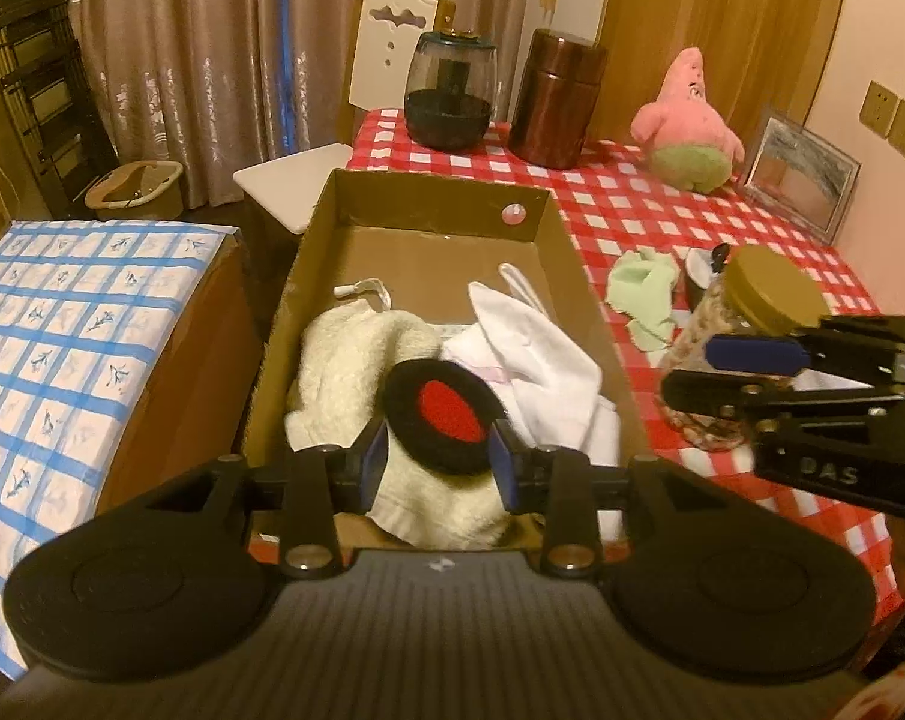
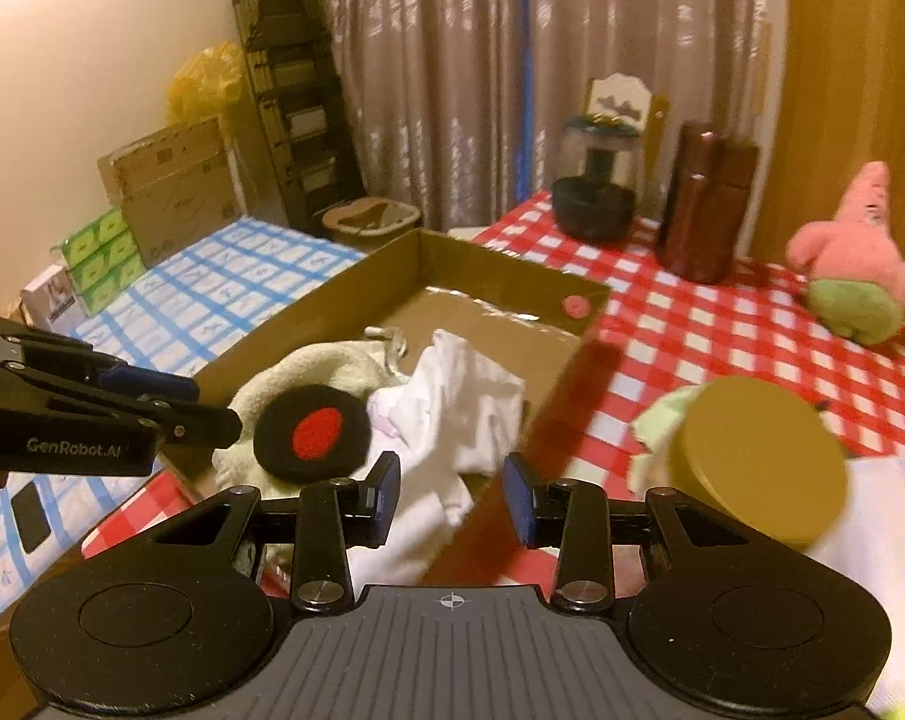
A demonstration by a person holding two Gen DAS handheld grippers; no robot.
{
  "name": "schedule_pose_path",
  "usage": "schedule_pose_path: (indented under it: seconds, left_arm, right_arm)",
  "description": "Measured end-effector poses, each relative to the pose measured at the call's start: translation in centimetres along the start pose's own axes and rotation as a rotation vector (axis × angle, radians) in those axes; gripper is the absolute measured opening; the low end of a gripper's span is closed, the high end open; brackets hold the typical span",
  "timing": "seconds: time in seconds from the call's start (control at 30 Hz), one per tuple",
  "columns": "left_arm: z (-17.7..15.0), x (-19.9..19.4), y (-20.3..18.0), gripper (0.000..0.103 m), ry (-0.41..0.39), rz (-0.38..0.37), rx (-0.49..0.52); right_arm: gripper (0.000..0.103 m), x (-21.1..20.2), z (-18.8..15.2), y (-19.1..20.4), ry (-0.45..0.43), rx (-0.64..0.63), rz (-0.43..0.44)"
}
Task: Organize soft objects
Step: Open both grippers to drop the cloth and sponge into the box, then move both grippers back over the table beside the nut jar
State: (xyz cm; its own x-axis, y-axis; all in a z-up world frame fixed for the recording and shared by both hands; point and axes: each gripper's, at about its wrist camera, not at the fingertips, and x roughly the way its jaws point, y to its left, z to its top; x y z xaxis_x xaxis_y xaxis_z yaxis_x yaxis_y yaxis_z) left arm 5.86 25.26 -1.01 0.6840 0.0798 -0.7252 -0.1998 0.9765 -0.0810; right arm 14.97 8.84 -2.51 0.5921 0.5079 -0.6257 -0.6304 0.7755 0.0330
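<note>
Soft things mostly gathered inside the cardboard box: cream towel bunched at its near end, white cloth crumpled beside it, round black pad with a red middle resting on top of the towel. Outside the box, on the red-checked worktop: green cloth just beside the box's right wall, pink plush toy well beyond its far right corner.

Left tool above the box's near end, jaws partly open, framing the pad without pressing on it; nothing held. Right tool over the box's right wall, jaws likewise partly open and empty.

Probably all light, limp and quick to slump; no risk of breakage. Green cloth thin and floppy: best pinched at a raised fold, not at a flat edge. Plush toy squashy and bulkier: likely safest taken at an arm or the pointed head, where the jaws can close around stuffing. Gold-lidded jar standing close to the green cloth on the side away from the box; hard, easily knocked.
</note>
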Motion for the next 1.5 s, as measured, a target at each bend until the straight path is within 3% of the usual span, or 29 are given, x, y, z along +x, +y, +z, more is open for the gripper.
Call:
schedule_pose_path:
  seconds: [0.33,0.53,0.83,1.5]
  left_arm:
    - [-1.4,-3.3,-4.1,0.045,-0.034,-0.043,-0.015]
    - [-2.1,-4.8,-7.3,0.057,-0.050,-0.094,-0.041]
    - [-2.0,-5.4,-12.0,0.080,-0.053,-0.152,0.007]
    - [-2.3,-5.9,-17.7,0.083,-0.083,-0.117,0.163]
  right_arm:
    - [0.039,-8.3,-3.1,-3.1,-0.048,0.109,-0.141]
    - [0.039,-12.3,-5.5,-5.9,-0.035,0.175,-0.244]
    - [0.042,-17.3,-8.2,-9.2,-0.043,0.257,-0.353]
    - [0.050,-20.3,-9.0,-11.8,-0.070,0.326,-0.397]
